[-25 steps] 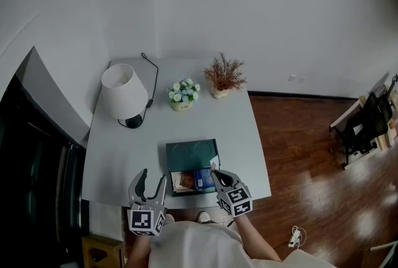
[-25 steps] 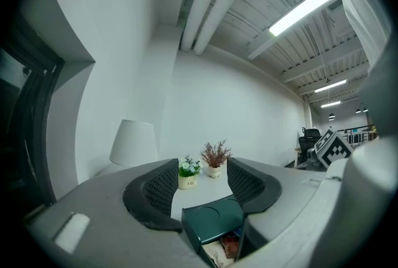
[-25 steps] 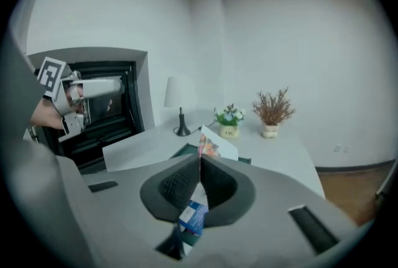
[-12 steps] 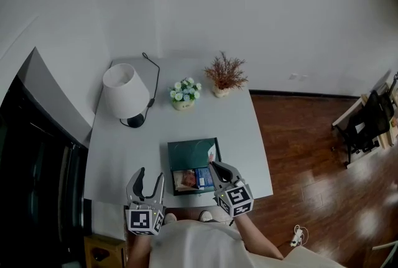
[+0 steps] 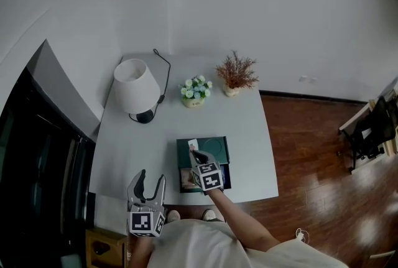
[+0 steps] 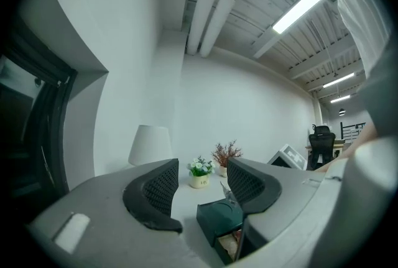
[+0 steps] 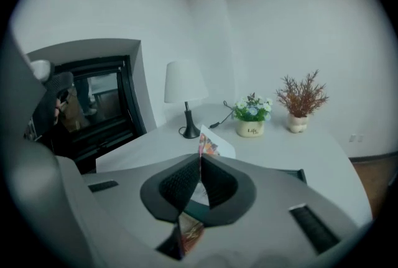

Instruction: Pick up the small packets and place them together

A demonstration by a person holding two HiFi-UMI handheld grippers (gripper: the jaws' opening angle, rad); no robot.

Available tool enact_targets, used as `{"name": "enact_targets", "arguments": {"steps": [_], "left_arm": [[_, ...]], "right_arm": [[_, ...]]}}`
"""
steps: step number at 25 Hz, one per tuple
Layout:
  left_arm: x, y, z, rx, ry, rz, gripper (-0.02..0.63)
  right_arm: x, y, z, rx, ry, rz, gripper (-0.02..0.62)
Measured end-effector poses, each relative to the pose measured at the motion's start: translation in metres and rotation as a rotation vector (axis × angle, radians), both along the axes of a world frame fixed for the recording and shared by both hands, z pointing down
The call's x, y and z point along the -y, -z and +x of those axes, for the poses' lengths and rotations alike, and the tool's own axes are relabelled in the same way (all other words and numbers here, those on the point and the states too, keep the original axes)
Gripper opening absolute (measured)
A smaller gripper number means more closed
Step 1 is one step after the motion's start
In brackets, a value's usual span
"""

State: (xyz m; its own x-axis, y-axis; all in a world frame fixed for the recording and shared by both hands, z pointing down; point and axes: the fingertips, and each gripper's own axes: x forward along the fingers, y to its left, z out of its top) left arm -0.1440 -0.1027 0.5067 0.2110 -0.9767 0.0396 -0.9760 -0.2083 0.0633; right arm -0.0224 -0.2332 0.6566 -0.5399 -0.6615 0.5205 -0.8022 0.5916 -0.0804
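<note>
packet (image 7: 209,147): middle hidden between the closed pads of the right gripper (image 7: 200,167); print too small to read
box (image 5: 212,147): contents partly covered by right gripper
box, left gripper view: near end hidden behind a jaw of the left gripper (image 6: 200,183)

White walls (image 5: 261,5); brown wood floor (image 5: 311,136) at right; grey table (image 5: 143,148), white lamp (image 5: 135,83) far left on it; dark glass panel (image 5: 37,155) left

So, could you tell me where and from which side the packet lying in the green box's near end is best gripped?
Probably by an exposed edge, coming steeply from above: the loose packet seems to lie flat inside the green box, whose walls would block a level approach. The open left gripper is free for it; the right gripper is shut on a second packet.
</note>
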Motion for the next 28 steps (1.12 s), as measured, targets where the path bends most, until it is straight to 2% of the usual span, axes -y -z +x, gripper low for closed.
{"name": "enact_targets", "arguments": {"steps": [5, 12, 16, 17, 19, 20, 22, 28], "left_arm": [[-0.007, -0.002, -0.011, -0.006, 0.037, -0.005, 0.229], [-0.012, -0.001, -0.018, -0.009, 0.067, -0.002, 0.229], [-0.015, 0.001, -0.023, -0.011, 0.087, 0.006, 0.229], [-0.016, 0.001, -0.025, -0.014, 0.093, 0.006, 0.229], [-0.017, -0.001, -0.027, -0.016, 0.097, 0.002, 0.229], [-0.017, -0.002, -0.028, -0.016, 0.095, 0.000, 0.229], [-0.016, -0.001, -0.027, -0.019, 0.090, 0.003, 0.229], [-0.003, 0.001, -0.012, -0.023, 0.038, 0.012, 0.229]], "right_arm": [[0.017, -0.043, -0.015, -0.057, -0.055, -0.108, 0.021], [0.030, -0.082, -0.024, -0.037, -0.187, -0.298, 0.041], [0.032, -0.080, -0.030, -0.062, -0.167, -0.303, 0.053], [0.031, -0.080, -0.033, -0.054, -0.154, -0.308, 0.078], [0.026, -0.082, -0.035, -0.030, -0.137, -0.335, 0.298], [0.023, -0.080, -0.036, -0.017, -0.128, -0.342, 0.319], [0.016, -0.069, -0.036, 0.015, -0.101, -0.312, 0.319], [-0.005, 0.021, -0.024, 0.175, 0.020, -0.040, 0.319]]}}
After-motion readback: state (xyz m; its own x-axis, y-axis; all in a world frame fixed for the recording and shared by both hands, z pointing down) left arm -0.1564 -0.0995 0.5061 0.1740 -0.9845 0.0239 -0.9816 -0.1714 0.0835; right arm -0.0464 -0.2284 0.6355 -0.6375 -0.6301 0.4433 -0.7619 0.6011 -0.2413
